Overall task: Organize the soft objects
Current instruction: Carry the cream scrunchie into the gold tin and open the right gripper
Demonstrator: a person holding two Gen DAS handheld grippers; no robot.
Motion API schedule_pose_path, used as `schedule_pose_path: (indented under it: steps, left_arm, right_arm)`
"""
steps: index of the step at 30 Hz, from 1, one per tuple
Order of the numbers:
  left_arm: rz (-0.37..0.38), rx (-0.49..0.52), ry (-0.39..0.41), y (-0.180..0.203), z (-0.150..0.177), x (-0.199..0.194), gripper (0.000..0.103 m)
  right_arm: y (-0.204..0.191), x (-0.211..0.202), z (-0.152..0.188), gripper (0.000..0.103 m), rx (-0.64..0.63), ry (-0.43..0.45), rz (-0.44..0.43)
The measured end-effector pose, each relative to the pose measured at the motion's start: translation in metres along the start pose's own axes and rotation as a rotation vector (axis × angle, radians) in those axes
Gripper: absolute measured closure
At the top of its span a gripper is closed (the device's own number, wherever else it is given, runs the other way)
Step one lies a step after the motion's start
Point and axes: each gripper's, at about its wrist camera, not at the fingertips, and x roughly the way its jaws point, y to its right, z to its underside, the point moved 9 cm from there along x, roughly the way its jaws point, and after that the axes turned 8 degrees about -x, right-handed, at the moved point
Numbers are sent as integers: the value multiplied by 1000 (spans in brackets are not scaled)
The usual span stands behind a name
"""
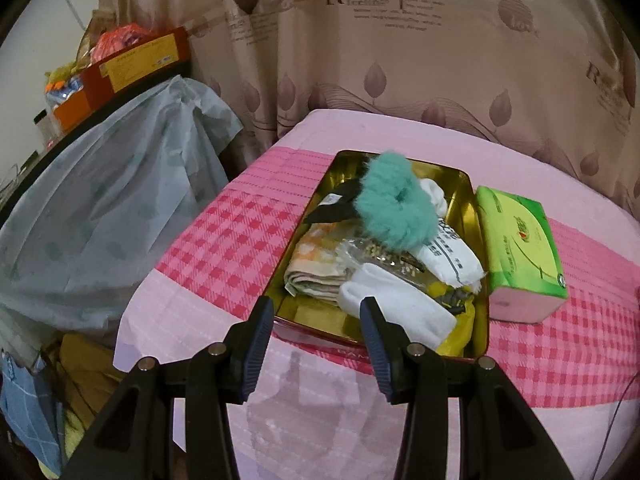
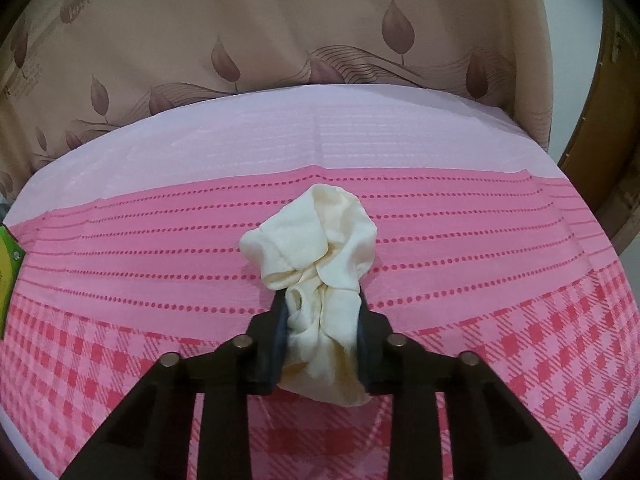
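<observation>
The left gripper [image 1: 316, 308] stands wide and empty, poised at the near rim of the tin box [image 1: 280, 280]. Ahead of it, the box holds a teal scrunchie [image 1: 394, 202], white socks [image 1: 396, 304] and a folded cloth [image 1: 316, 268]; a green tissue pack [image 1: 520, 248] lies just right of the box.

The right gripper [image 2: 320, 304] is clamped on a cream cloth [image 2: 320, 248], most of which bunches beyond the tips.

Risks:
- The bite is narrow; the loose bulk may slip free or drag on the bedcover [image 2: 160, 240].
- The box looks full; adding the cloth may dislodge the scrunchie perched on top.

Surroundings: a pink checked bedcover, a leaf-print curtain [image 2: 280, 20] behind, and a plastic-draped shelf [image 1: 100, 200] left of the left gripper.
</observation>
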Motion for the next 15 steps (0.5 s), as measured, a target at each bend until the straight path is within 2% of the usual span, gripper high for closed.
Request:
schedule_pose_path:
  steps: [7, 15]
  left_arm:
    - [2, -16, -8, -2, 0, 3, 57]
    - [-17, -7, -7, -1, 2, 4, 57]
  right_arm:
    - [-7, -1, -2, 83, -8, -3, 19]
    - [-36, -13, 4, 84, -45, 8, -26]
